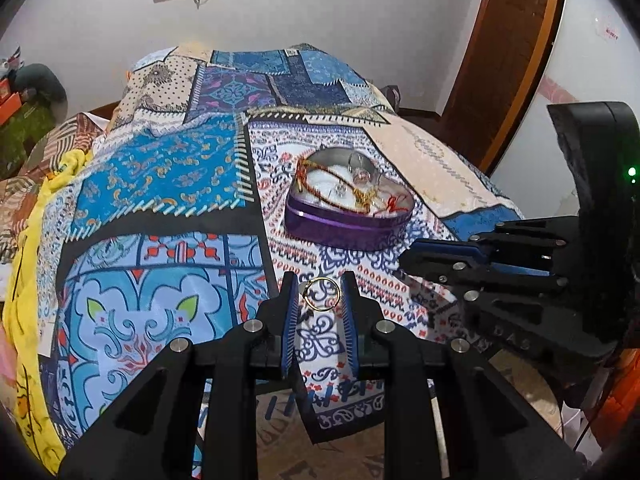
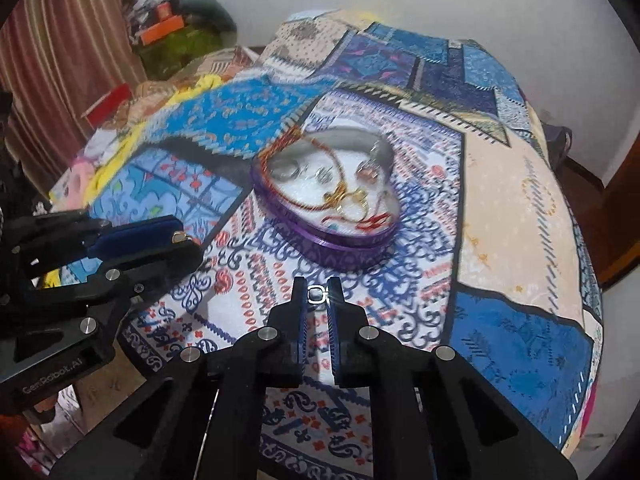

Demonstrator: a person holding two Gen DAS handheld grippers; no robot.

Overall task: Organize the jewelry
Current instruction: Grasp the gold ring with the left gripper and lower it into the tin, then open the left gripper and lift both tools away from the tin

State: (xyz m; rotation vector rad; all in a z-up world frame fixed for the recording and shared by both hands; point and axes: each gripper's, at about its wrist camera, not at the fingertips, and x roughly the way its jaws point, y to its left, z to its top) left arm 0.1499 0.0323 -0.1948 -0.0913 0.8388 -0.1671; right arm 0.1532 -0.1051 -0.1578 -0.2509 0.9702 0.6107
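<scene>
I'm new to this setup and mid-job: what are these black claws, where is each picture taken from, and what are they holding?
Each claw is a hand-held two-finger gripper with a camera looking along its fingers. One picture looks out from the left gripper, which pinches a gold ring. The other looks out from the right gripper, shut on a small silver ring. Ahead, on the patterned bedspread, sits an open purple heart-shaped tin holding other jewelry.

Purple heart-shaped tin (image 1: 347, 216) lay open on the bedspread, holding red-gold bangles (image 1: 320, 184); gold ring (image 1: 322, 294) sat at its 6 o'clock.
</scene>
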